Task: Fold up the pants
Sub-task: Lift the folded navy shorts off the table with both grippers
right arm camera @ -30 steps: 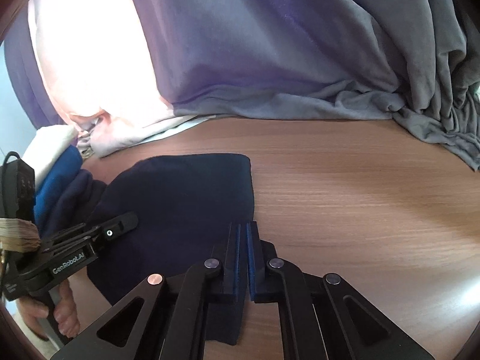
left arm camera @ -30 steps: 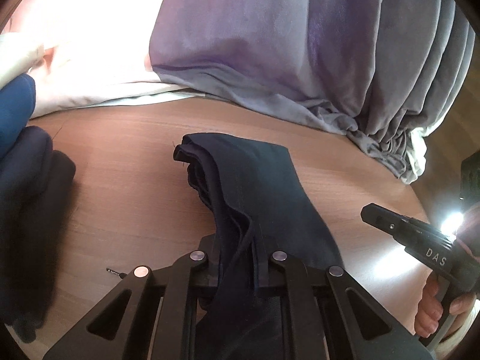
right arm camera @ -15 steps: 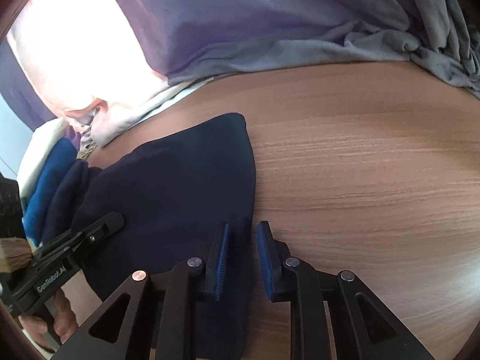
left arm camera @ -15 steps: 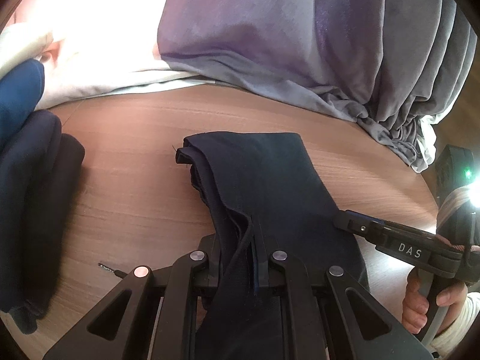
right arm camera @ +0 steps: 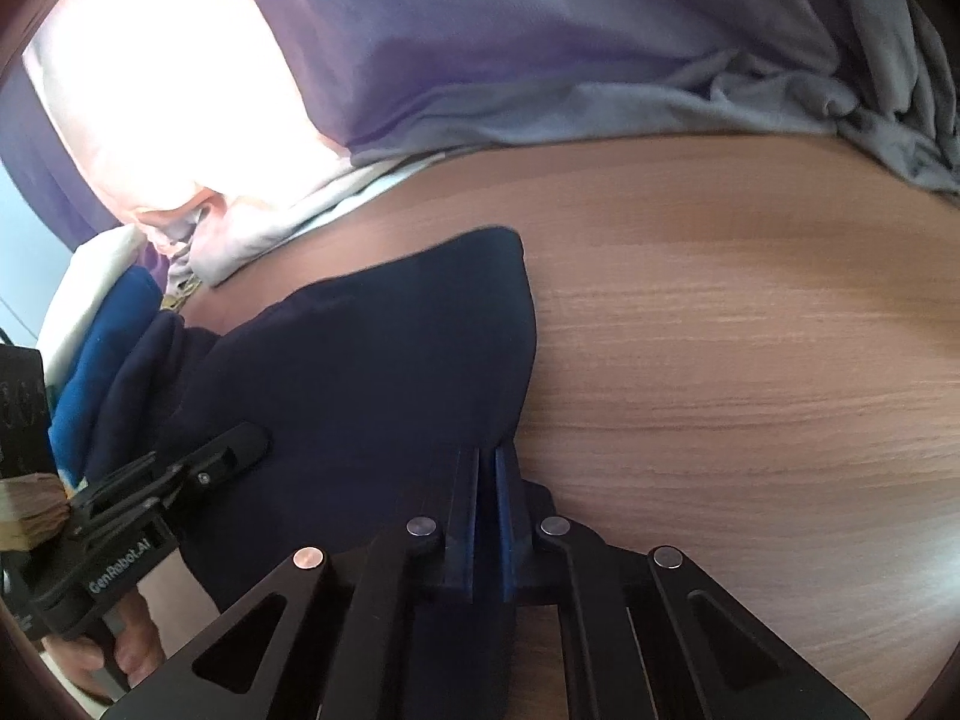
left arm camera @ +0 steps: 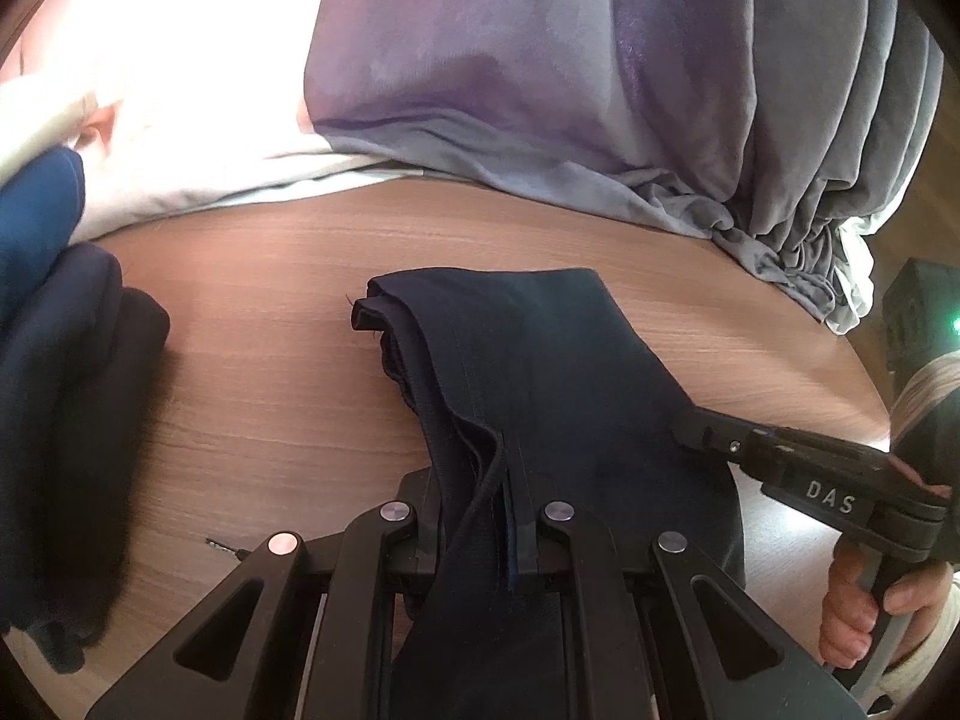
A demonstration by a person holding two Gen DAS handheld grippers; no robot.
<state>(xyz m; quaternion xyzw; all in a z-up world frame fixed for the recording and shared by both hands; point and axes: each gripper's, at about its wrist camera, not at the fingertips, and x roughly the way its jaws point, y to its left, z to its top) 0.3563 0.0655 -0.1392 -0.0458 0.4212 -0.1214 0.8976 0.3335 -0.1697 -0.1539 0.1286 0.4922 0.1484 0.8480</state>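
We hold the dark pants point(left arm camera: 540, 372) with both tools. The left tool point(left arm camera: 480, 516) is clenched on a thick bunch of cloth at the near edge. The right tool point(right arm camera: 487, 516) is pinched tight on the other near corner, and cloth shows between its blue pads point(right arm camera: 503, 504). The pants lie flat on the table point(right arm camera: 750, 360), stretching away in front of both tools, already folded narrow. A pile of other clothes point(left arm camera: 66, 408) sits off to the left of the left tool. If we lift unevenly, the layers may slide apart. If one tool lets slip, that side could drop and the fold would get messy
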